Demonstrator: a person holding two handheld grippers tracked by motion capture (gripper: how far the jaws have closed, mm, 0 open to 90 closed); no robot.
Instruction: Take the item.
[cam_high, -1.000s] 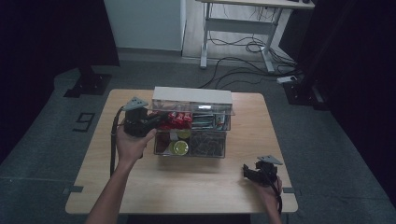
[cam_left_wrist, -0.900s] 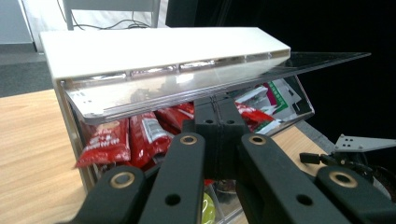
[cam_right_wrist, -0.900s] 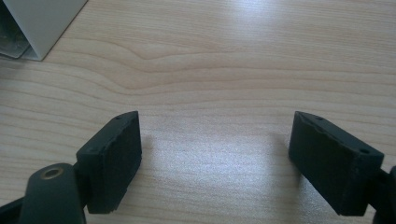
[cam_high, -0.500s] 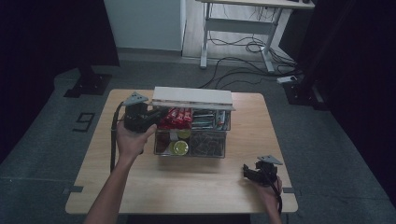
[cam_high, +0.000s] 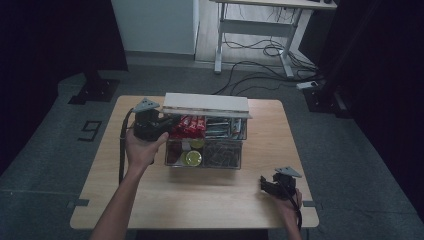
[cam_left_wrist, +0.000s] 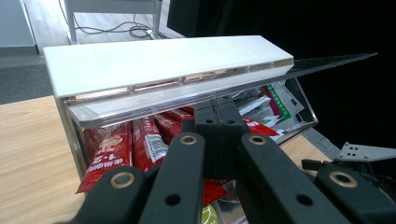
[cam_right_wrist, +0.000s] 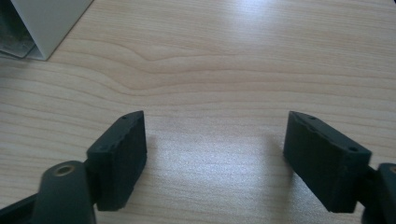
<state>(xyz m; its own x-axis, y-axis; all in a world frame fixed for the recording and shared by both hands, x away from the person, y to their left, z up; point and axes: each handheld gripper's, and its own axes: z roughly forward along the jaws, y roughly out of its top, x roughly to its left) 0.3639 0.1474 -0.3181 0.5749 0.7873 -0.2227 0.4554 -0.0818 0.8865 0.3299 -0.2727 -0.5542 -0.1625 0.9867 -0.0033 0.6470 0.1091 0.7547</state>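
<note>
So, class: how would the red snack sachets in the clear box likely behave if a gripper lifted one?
The red sachets look like thin foil packs, so probably light and floppy. Glossy film suggests slippery. Packed tightly in the clear box, neighbours might drag along.

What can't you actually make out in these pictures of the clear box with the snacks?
- Whether the left tool pinches the clear lid: in the left gripper view its shut tips sit under the lid edge, contact hidden.
- Print on the red sachets: too small and blurred.
- Front compartments of the box: high view too small to name the contents.
- The right tool stands open over bare table.
</note>
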